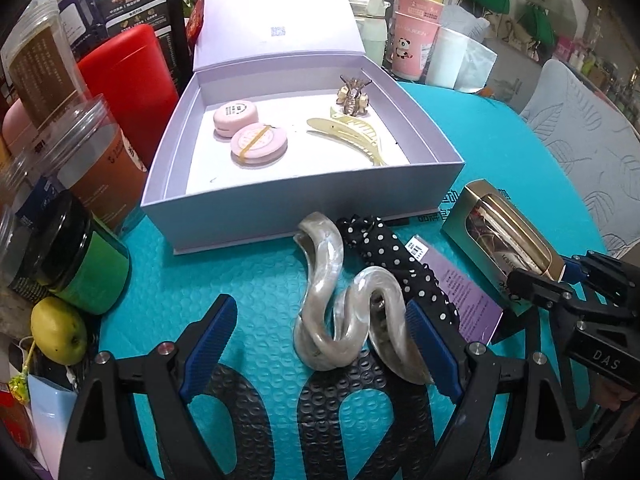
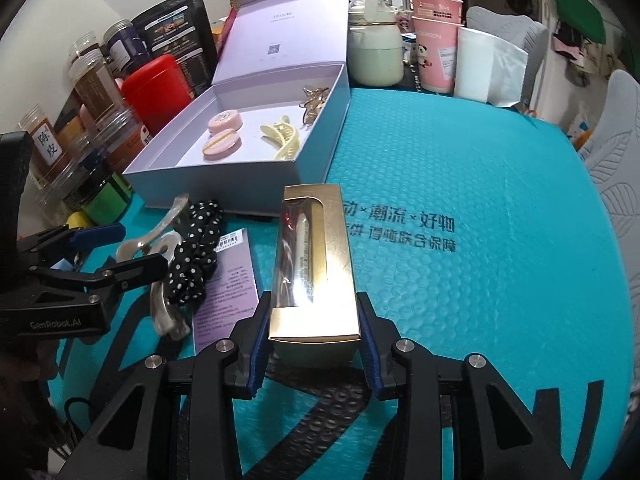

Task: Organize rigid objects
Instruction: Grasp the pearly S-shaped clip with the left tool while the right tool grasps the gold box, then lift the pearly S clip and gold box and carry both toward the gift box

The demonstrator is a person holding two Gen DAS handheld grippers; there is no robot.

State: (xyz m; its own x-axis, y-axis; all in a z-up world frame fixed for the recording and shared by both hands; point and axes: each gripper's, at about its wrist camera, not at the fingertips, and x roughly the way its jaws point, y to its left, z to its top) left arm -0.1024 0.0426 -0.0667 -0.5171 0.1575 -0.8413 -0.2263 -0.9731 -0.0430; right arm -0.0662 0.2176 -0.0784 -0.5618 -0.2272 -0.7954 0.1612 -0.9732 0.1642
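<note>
Both claws, left claw [image 1: 320,344] and right claw [image 2: 314,344], are black, blue-padded, silver-screwed.

Both wrist cams look steeply down, close over the teal surface [image 1: 260,280]; both catch the lilac box [image 2: 224,184] around 12 o'clock.

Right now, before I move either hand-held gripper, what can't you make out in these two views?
- Gold window box, right wrist view: contents glare-blurred behind the plastic window; in the left wrist view the right hand-held gripper covers its near end.
- Pearly wavy clip, left wrist view: its right end is hidden behind the left hand-held gripper's right finger, so contact is unclear.
- Purple card: print too small.
- Lilac box: lid cut off at the top edge.
</note>
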